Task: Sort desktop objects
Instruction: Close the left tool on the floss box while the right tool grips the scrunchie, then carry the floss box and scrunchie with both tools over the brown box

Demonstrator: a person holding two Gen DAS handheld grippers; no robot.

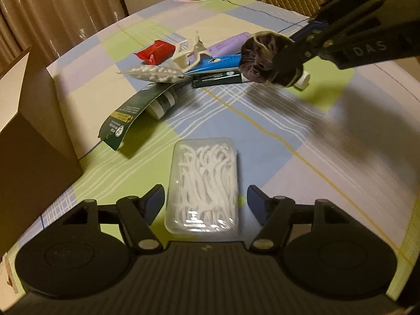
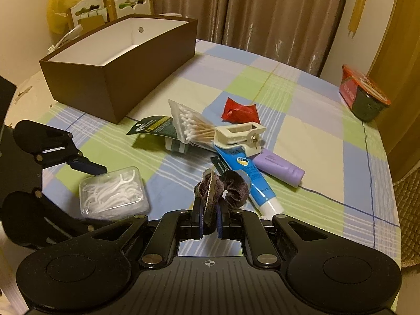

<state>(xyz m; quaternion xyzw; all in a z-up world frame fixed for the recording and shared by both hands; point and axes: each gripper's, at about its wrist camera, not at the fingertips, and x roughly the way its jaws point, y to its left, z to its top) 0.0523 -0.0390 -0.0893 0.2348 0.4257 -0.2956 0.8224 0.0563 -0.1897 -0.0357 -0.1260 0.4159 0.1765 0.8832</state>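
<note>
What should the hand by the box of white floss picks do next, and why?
Probably close the left gripper on the floss pick box: its open pads sit either side of the box without touching. The right gripper already pinches the scrunchie, and the brown box looks empty.

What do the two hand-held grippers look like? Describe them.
Both are matte black plastic. The left hand-held gripper has two round discs, silver pivot pins and dark blue pads on its fingers. The right hand-held gripper matches; pale lettering marks its side.
</note>
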